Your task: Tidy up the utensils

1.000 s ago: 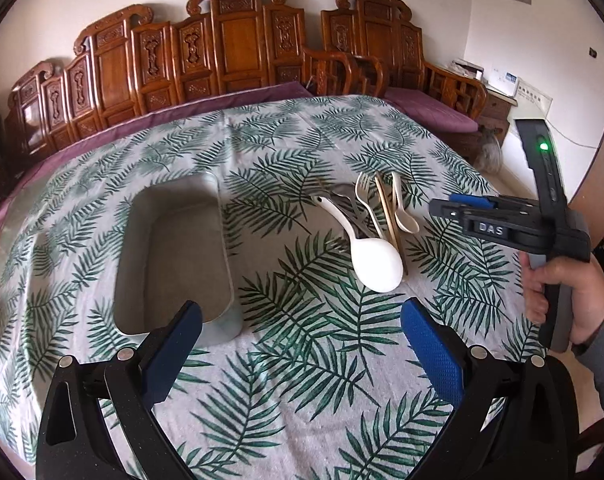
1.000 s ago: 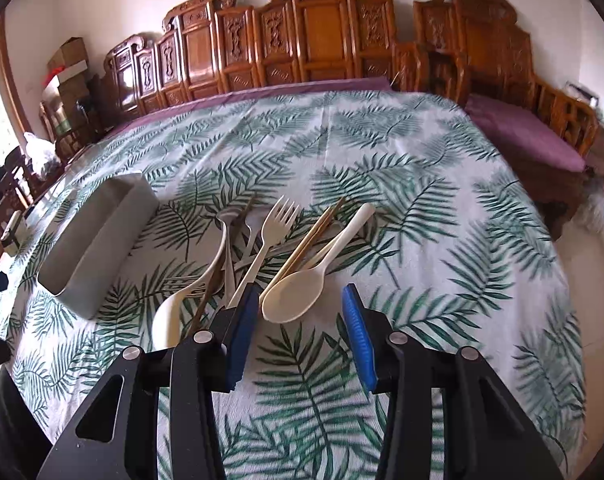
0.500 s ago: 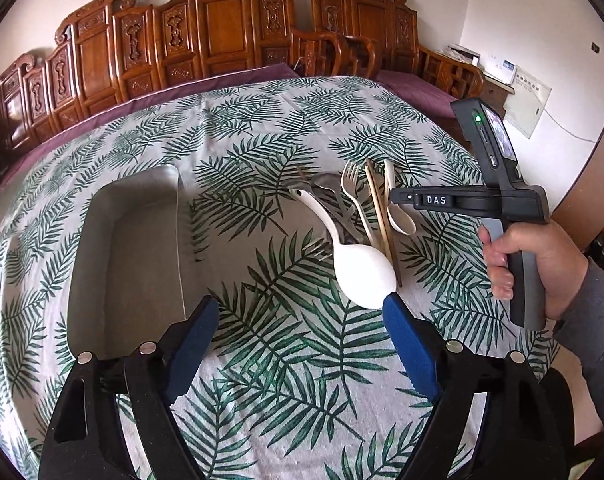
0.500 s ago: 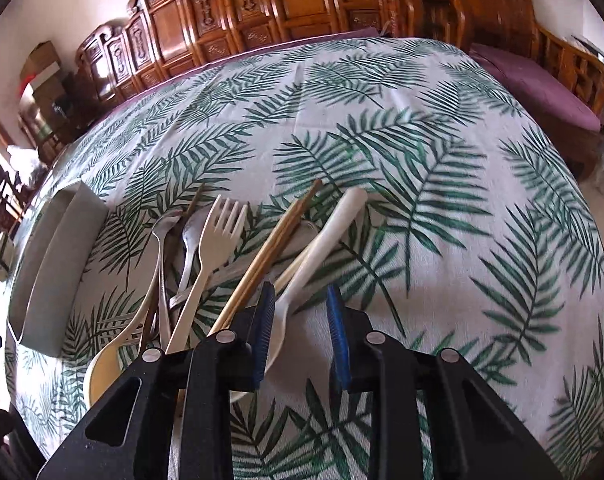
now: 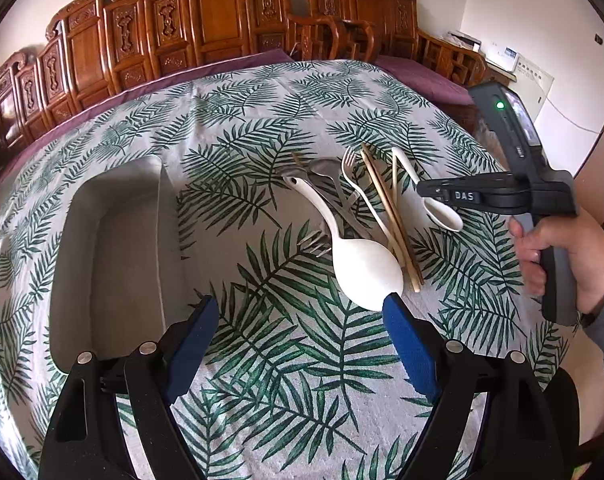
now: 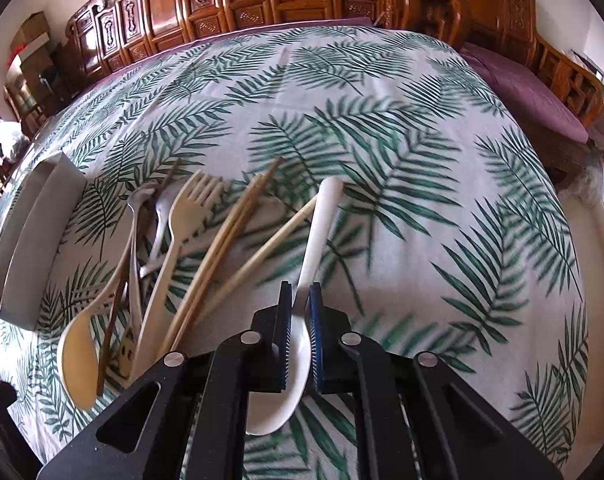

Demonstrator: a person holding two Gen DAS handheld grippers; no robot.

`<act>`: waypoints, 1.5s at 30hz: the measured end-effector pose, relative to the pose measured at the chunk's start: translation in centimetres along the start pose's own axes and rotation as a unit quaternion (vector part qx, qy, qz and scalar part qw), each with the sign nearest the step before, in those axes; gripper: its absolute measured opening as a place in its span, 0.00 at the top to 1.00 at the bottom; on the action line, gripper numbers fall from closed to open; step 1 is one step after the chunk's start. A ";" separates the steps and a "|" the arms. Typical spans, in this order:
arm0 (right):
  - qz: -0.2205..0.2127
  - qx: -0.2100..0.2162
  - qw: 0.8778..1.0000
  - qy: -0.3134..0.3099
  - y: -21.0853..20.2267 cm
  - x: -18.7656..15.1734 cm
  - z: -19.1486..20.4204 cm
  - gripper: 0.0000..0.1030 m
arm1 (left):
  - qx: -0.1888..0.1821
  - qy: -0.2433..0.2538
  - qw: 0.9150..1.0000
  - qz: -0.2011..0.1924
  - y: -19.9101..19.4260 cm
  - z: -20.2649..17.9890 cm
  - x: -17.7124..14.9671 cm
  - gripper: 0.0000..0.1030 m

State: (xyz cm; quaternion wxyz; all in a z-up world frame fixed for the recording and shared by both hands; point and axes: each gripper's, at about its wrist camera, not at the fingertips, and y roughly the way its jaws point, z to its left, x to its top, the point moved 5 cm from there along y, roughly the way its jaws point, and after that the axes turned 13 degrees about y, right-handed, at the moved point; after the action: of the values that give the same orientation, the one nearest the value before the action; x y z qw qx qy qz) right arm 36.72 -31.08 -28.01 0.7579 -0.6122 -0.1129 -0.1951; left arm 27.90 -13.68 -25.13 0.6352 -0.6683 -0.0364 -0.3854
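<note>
Utensils (image 6: 206,248) lie in a loose, overlapping heap on the tablecloth (image 6: 401,208), a matte woven fabric printed with green fern fronds on white; they fill the left-centre of the right wrist view and the centre-right of the left wrist view. Among them are a cream plastic fork (image 6: 182,220) with blunt tines, slim tan chopsticks (image 6: 222,248) with squared ends, dull metal pieces (image 6: 136,216) crossing underneath, and a big glossy ladle-shaped spoon (image 5: 361,268) with a curved neck.

At the heap's right edge the right gripper (image 6: 300,316) has just been closing and now pinches a smooth white spoon (image 6: 321,220) between its ribbed blue pads, at the neck where handle meets oval bowl; a hand (image 5: 561,256) holds its dark grip at the right of the left wrist view.

The left gripper (image 5: 298,328), bottom centre of its own view, stands spread wide with nothing between its blue pads; the right pad's tip overlaps the big spoon's bowl, contact unclear.

A grey tray (image 5: 110,240), rectangular, rounded at the corners and matte, sits left of the heap, apart from it.
</note>
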 end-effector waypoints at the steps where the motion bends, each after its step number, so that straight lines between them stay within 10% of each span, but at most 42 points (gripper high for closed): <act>1: 0.001 0.002 1.000 0.001 0.0 -0.1 -0.2 0.90 | -0.001 0.001 1.000 0.001 0.2 -0.1 0.1 0.22; 13: 0.010 0.006 1.000 -0.012 0.8 1.5 0.0 0.84 | -0.013 -0.008 1.000 0.000 2.0 -0.1 2.5 0.25; 29: -0.002 -0.019 1.000 -0.017 -1.2 -1.7 -1.8 0.92 | -0.081 -0.042 0.995 0.028 6.4 -1.0 3.8 0.70; 45: -0.021 -0.031 0.999 -0.019 -2.0 -3.1 -2.3 0.92 | -0.093 -0.068 0.991 0.060 8.0 -1.4 3.5 0.72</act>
State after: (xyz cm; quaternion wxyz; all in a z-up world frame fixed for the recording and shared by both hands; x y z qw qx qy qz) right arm 32.88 -33.14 -28.01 0.7318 -0.6366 -0.1342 -0.2031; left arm 34.05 -17.97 -29.89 0.5883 -0.7503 -0.0031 -0.3017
